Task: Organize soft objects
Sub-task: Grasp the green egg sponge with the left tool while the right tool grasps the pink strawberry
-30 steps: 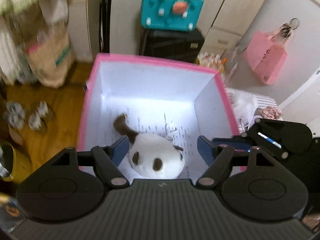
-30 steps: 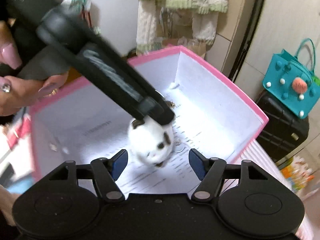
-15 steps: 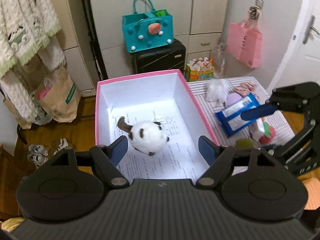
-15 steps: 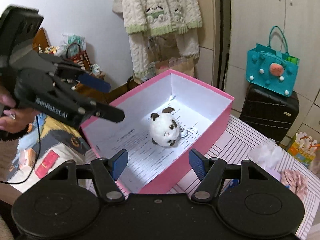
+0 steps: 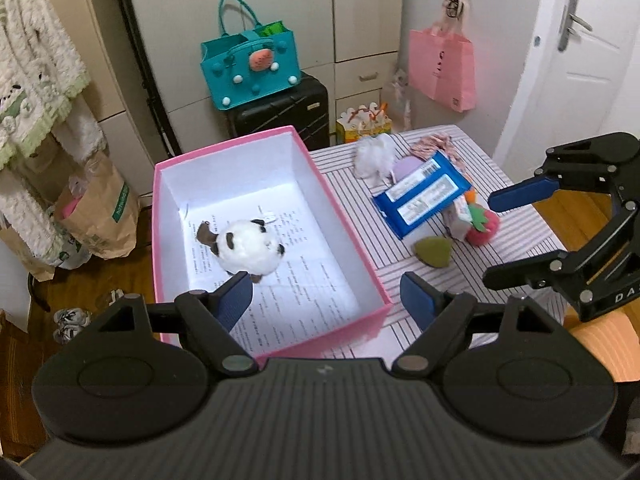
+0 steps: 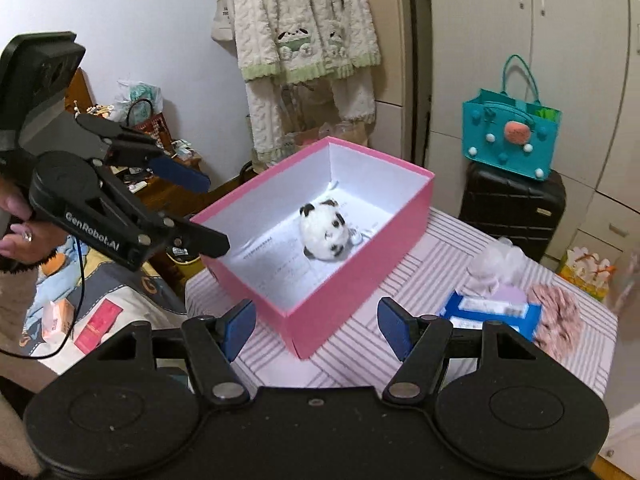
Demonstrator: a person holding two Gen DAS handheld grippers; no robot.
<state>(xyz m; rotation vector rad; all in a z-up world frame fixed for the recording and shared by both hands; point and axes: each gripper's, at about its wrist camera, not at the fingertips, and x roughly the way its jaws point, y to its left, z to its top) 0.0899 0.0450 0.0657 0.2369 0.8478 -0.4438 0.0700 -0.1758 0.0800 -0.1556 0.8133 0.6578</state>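
Lettering "GenRobot.AI": white, on left gripper [image 6: 208, 212] arm, nine o'clock in right-wrist view. "DA…", cut off, on right gripper [image 5: 492, 240], four o'clock.

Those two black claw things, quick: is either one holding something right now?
Left gripper: jaws opening, nothing between them.
Right gripper: jaws open, holding nothing.
The panda plush lies loose in the pink box.

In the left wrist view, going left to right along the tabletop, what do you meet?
Pink box holding the panda plush → green pad → red strawberry plush → the right hand's tongs, open and empty.
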